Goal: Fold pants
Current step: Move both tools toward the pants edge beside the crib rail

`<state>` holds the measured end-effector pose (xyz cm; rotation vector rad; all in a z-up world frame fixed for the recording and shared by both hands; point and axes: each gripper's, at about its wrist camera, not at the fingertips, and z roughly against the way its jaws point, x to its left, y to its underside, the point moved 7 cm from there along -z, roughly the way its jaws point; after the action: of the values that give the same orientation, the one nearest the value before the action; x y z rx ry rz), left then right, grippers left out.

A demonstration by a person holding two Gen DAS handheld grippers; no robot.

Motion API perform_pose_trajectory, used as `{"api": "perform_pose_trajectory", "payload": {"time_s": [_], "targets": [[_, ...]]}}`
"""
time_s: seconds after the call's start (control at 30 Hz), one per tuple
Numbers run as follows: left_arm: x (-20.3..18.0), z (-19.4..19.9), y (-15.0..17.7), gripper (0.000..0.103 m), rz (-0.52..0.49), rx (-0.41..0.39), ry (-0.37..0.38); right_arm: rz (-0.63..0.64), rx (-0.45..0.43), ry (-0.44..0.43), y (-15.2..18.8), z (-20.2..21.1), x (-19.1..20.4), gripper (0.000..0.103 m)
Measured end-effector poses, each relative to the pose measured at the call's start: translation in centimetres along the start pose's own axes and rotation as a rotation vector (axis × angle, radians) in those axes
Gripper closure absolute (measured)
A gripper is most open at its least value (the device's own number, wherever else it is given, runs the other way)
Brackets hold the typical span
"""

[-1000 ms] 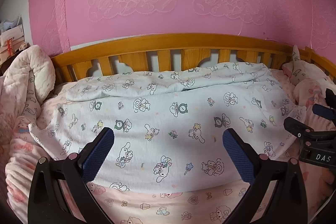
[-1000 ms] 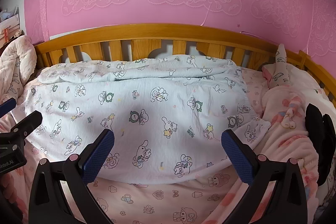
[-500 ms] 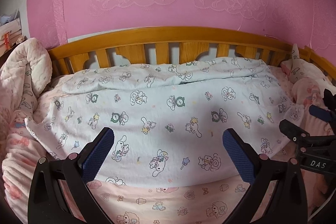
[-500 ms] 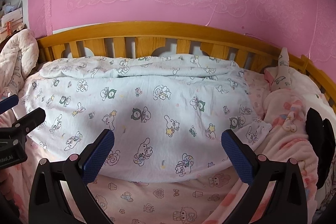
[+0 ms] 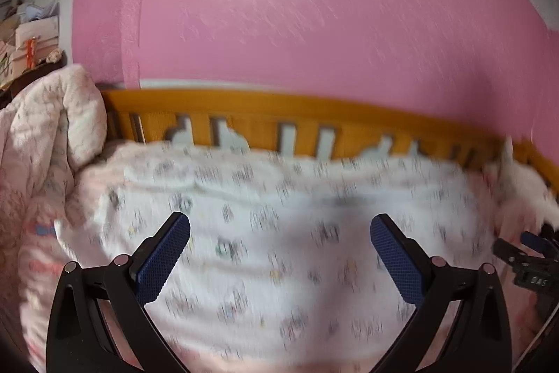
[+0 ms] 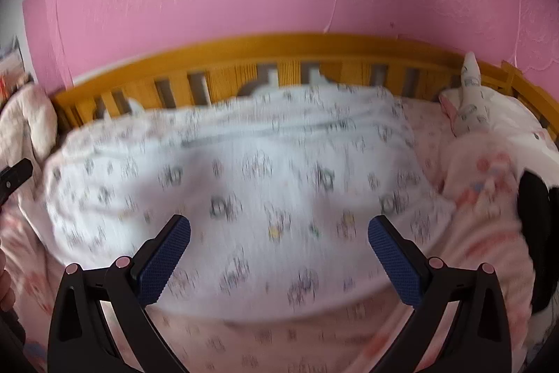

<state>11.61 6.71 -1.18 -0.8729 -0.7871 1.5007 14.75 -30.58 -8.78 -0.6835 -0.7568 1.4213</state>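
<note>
The pants (image 5: 279, 240) are pale blue-white with small cartoon prints and lie spread flat across the bed; they also show in the right wrist view (image 6: 244, 184). Both now frames are motion-blurred. My left gripper (image 5: 279, 229) is open and empty, held above the near part of the pants. My right gripper (image 6: 278, 229) is open and empty, also above the near part of the pants. The right gripper shows at the right edge of the left wrist view (image 5: 527, 264), and the left gripper's tip at the left edge of the right wrist view (image 6: 14, 173).
The pants lie on a pink printed bedsheet (image 6: 265, 334). A wooden slatted bed rail (image 5: 297, 124) runs behind, under a pink wall. A bunched quilt (image 5: 42, 135) is at the left, a plush toy (image 6: 468, 100) and a dark object (image 6: 534, 233) at the right.
Both cameras have tilted up and drawn back, so the pants and rail sit lower in view and are blurred. Both grippers remain open and empty.
</note>
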Motion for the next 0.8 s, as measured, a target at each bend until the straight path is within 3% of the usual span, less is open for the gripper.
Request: {"api": "perform_pose_trajectory", "payload": {"time_s": [0.2, 0.33, 0.43, 0.53, 0.6, 0.7, 0.8], "targets": [[1.2, -2.2, -8.2, 0.0, -0.125, -0.167, -0.139, -0.026, -0.227, 0.052, -12.0, 0.1, -0.8, 0.0], [2.3, -3.5, -13.2, 0.0, -0.096, -0.247, -0.168, -0.061, -0.345, 0.114, -19.1, -0.9, -1.0, 0.0], [3.7, -5.3, -15.0, 0.0, -0.047, -0.241, -0.183, -0.076, -0.368, 0.157, -22.3, -2.3, -1.7, 0.0], [5.3, -7.3, -12.5, 0.0, -0.038, -0.202, -0.189, -0.053, -0.369, 0.192, -22.7, -4.3, -3.0, 0.0], [6.4, -9.5, -10.2, 0.0, -0.043, -0.136, -0.204, -0.02, -0.348, 0.214, -21.6, -5.9, -4.3, 0.0], [8.0, -12.7, -7.3, 0.0, -0.006, -0.038, -0.2, -0.016, -0.237, 0.272, -18.8, -9.6, -7.1, 0.0], [8.9, -15.1, -5.5, 0.0, 0.071, 0.015, -0.176, -0.093, -0.144, 0.255, -16.8, -12.5, -10.1, 0.003]]}}
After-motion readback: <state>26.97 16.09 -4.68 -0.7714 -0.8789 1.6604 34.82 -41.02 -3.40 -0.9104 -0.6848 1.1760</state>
